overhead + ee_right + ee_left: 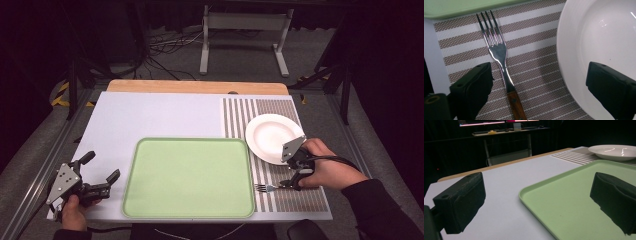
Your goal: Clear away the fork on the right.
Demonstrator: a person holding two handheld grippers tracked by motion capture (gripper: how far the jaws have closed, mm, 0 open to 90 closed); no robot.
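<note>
Nearest the person, the right gripper (pixel 291 183) hovers low over a wooden-handled steel fork (pixel 499 62), jaws spread wide and straddling the handle without touching it, evidently lined up for a pickup. That fork lies flat on the brown-and-white striped placemat (pixel 531 62), tines pointing toward the pale green plastic tray (pixel 189 178), just beside its right edge. At the near left corner of the white tabletop (pixel 150 115), the left gripper (pixel 102 175) is held wide and empty, apparently idle. Farther back, a white round plate (pixel 272 137) rests on the placemat.
</note>
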